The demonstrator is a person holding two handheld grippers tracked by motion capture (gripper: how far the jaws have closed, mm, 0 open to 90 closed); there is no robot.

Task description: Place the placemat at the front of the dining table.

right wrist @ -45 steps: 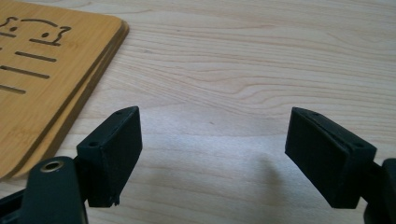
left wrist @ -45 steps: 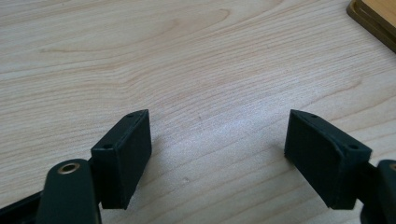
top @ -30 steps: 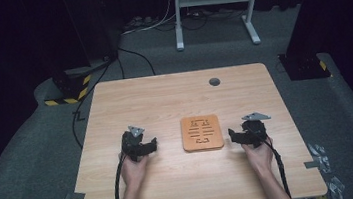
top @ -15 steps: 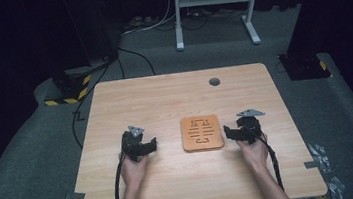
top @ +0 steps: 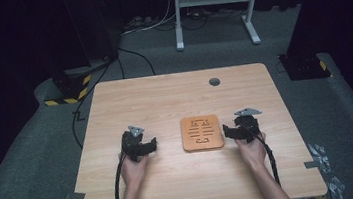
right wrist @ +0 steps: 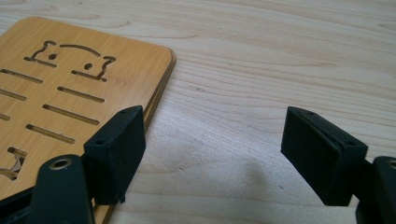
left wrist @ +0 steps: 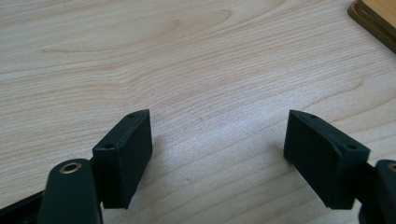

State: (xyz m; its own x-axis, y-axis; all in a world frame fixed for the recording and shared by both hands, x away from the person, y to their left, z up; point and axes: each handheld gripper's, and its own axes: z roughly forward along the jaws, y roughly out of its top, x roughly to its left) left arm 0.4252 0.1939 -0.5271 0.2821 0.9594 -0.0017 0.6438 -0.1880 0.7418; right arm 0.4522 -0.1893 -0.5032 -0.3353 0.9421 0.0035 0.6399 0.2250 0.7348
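A flat orange-brown wooden board (top: 202,132) with cut-out slots lies in the near middle of the light wooden table (top: 174,94). My left gripper (top: 148,145) rests on the table a hand's width left of the board, open, with bare wood between its jaws (left wrist: 217,154); a corner of the board (left wrist: 376,18) sits at the top right of the left gripper view. My right gripper (top: 229,131) sits right at the board's right edge, open (right wrist: 212,154). Its left jaw hangs over the rim of the board (right wrist: 70,79), and its right jaw is over bare table.
A small round hole (top: 214,81) is in the table's far part. On the dark floor behind stand a white metal frame (top: 214,4), a yellow-and-black striped base (top: 68,94) and loose cables (top: 129,59). Bits of grey tape (top: 75,196) mark the table's near corners.
My right gripper has shifted a little to the left, up to the board's right edge. The left gripper has stayed where it was.
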